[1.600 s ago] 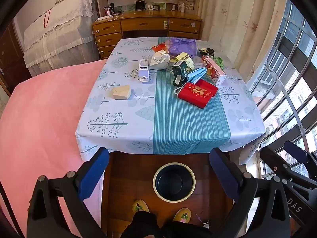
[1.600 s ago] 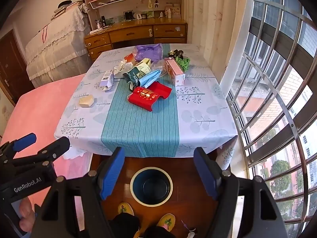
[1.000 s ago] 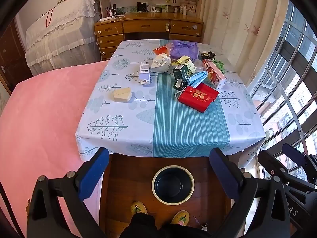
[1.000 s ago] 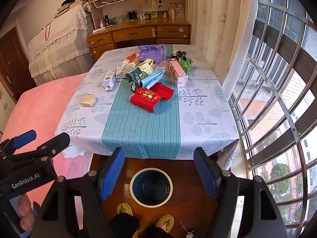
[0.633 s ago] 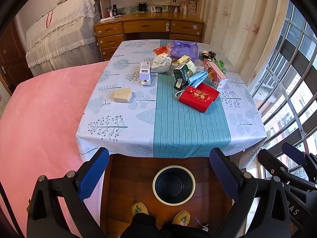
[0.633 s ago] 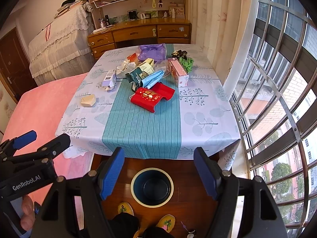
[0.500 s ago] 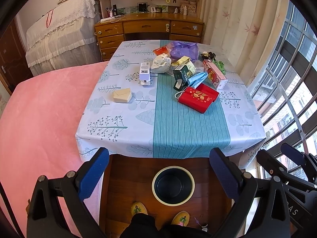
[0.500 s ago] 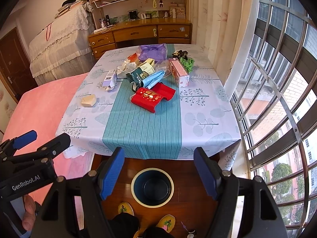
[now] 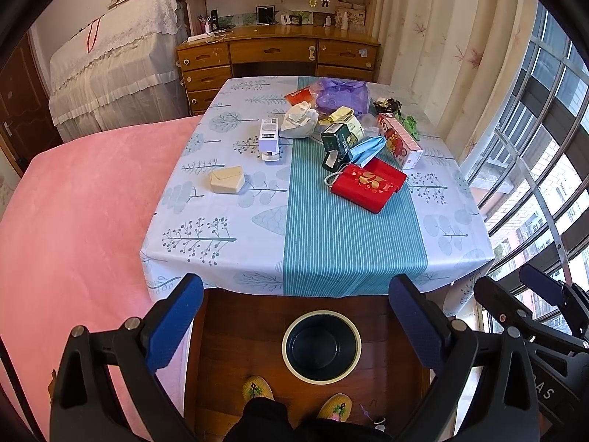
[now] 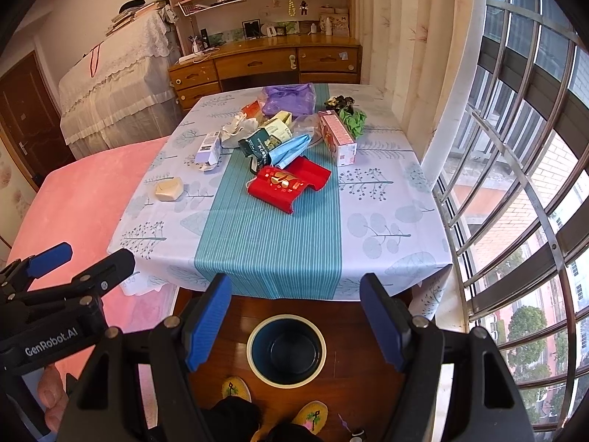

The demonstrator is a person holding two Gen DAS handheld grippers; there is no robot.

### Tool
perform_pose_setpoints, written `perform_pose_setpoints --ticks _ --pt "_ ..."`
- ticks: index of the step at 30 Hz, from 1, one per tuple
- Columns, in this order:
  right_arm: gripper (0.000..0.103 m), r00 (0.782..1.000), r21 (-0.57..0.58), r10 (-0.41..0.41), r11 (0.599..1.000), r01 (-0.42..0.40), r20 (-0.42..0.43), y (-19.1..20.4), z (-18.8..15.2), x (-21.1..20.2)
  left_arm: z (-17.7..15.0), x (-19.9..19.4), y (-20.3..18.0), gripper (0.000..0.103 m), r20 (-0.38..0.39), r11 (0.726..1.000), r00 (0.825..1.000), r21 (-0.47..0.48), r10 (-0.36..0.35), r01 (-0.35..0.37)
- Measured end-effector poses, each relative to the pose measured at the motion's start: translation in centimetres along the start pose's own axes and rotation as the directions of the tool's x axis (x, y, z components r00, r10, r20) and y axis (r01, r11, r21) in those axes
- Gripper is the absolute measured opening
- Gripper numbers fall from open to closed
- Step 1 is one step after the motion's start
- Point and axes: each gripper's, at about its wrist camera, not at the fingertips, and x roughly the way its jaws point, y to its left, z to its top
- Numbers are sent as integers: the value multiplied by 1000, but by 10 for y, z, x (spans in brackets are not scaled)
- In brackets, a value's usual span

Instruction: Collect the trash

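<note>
Trash lies on the far half of a table with a blue patterned cloth (image 9: pixel 313 243) (image 10: pixel 272 243): a red box (image 9: pixel 368 184) (image 10: pixel 287 182), a blue face mask (image 9: pixel 368 147) (image 10: pixel 291 149), a dark green carton (image 9: pixel 340 140), a pink box (image 9: pixel 399 140) (image 10: pixel 337 138), a white carton (image 9: pixel 268 136), a beige box (image 9: pixel 226 179) (image 10: pixel 168 188), crumpled white paper (image 9: pixel 300 121) and a purple bag (image 9: pixel 342 94) (image 10: pixel 289 99). A dark round bin (image 9: pixel 321 346) (image 10: pixel 286 348) stands on the floor at the table's near edge. My left gripper (image 9: pixel 294 316) and right gripper (image 10: pixel 294 313) are both open and empty, held above the bin.
A pink bed (image 9: pixel 73 221) lies left of the table. A barred window (image 10: pixel 515 184) runs along the right. A wooden desk (image 9: pixel 276 55) with shelves stands behind the table. The person's slippered feet (image 9: pixel 257 390) are on the wooden floor by the bin.
Both views have shifted slightly; the table and bin sit a little differently in frame. Nothing on the table has moved and both grippers stay open.
</note>
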Motion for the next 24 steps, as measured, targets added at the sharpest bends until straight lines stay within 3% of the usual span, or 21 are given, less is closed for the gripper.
perform_pose_setpoints --ticks 24 --pt "73 997 -31 71 997 -71 8 -9 13 4 6 -7 -7 100 24 998 999 -38 44 -43"
